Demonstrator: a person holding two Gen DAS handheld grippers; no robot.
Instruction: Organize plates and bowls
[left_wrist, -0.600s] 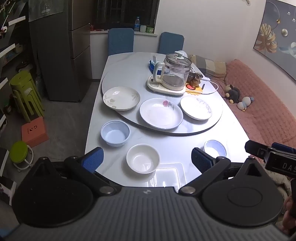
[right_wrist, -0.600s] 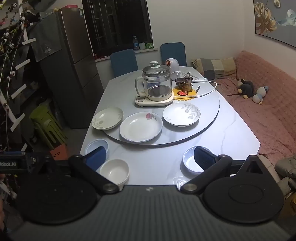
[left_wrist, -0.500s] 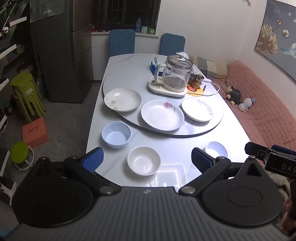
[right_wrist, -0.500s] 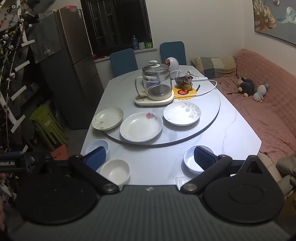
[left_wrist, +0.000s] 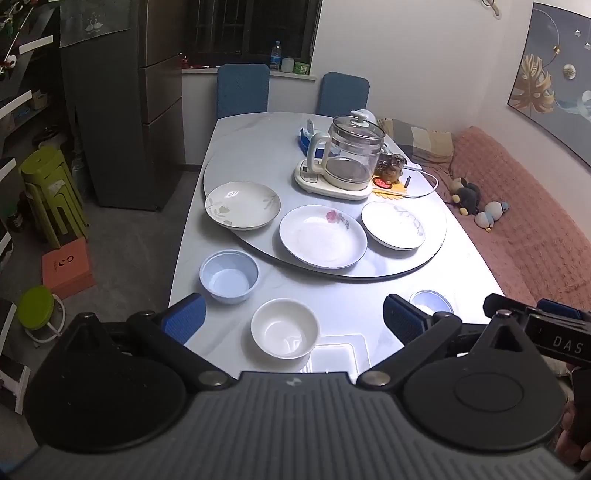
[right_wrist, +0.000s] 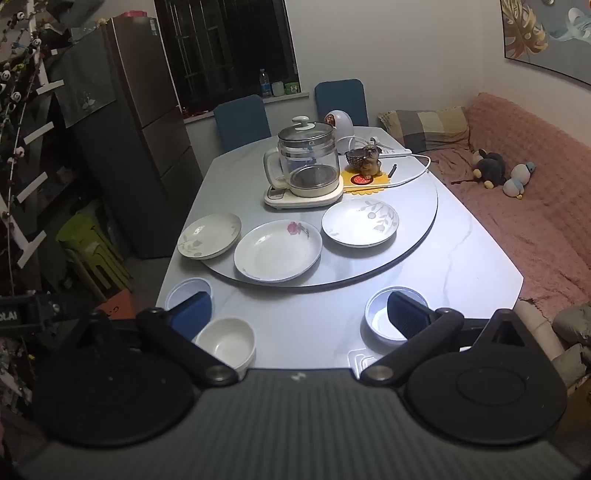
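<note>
Three plates lie on the grey turntable: a leaf plate at left, a rose plate in the middle, a leaf plate at right. On the table nearer me stand a blue bowl, a white bowl and a small blue bowl. My left gripper is open and empty, above the white bowl. My right gripper is open and empty, between the white bowl and the small blue bowl.
A glass kettle on its base, a dog figurine on a yellow mat and a cable stand at the back of the turntable. A white tray lies at the table's near edge. Two blue chairs, a fridge, green stools and a pink sofa surround the table.
Both grippers have drawn back and risen slightly, so the table looks a little farther. Nothing on the table has moved. Both grippers stay open.
</note>
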